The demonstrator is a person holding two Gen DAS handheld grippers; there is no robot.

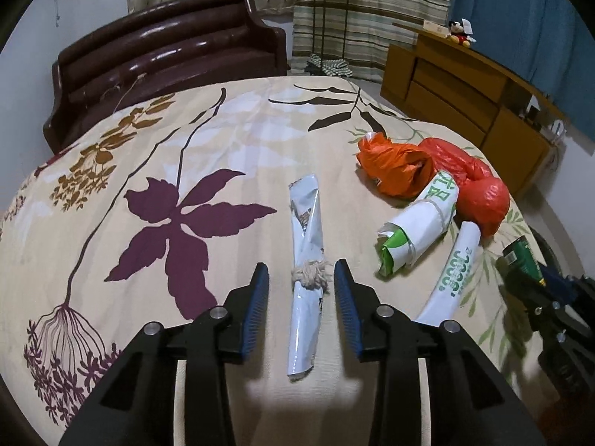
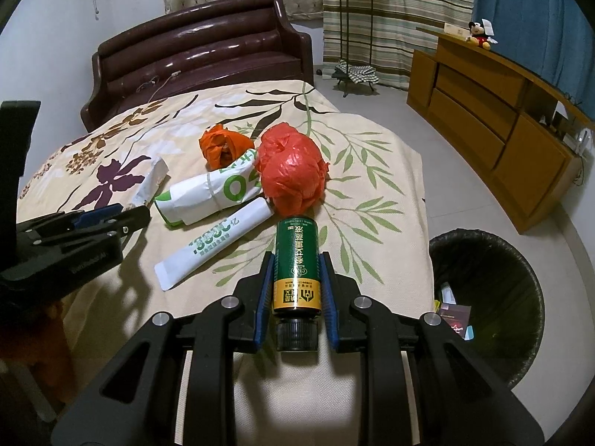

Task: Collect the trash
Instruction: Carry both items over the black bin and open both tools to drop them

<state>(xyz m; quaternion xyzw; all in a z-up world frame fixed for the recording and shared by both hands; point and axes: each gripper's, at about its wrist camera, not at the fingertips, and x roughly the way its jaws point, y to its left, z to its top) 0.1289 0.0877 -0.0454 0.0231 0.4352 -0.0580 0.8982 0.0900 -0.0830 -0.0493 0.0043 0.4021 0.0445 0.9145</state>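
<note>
Trash lies on a floral bed cover (image 1: 148, 171). My left gripper (image 1: 302, 278) is open, its jaws on either side of a rolled pale paper tied with string (image 1: 306, 271). My right gripper (image 2: 296, 267) is shut on a green and gold bottle (image 2: 296, 260), its black cap toward the camera. An orange bag (image 1: 394, 167), a red bag (image 2: 292, 171), a white-green paper roll (image 2: 208, 197) and a white tube packet (image 2: 212, 245) lie between them. A black-lined bin (image 2: 494, 297) stands on the floor to the right of the bed.
A dark brown headboard (image 2: 200, 55) is at the far end. A wooden cabinet (image 2: 494, 119) with a plush toy (image 2: 479, 33) lines the right wall. A plant stand (image 2: 353, 29) stands by the curtains. The bin holds some packets.
</note>
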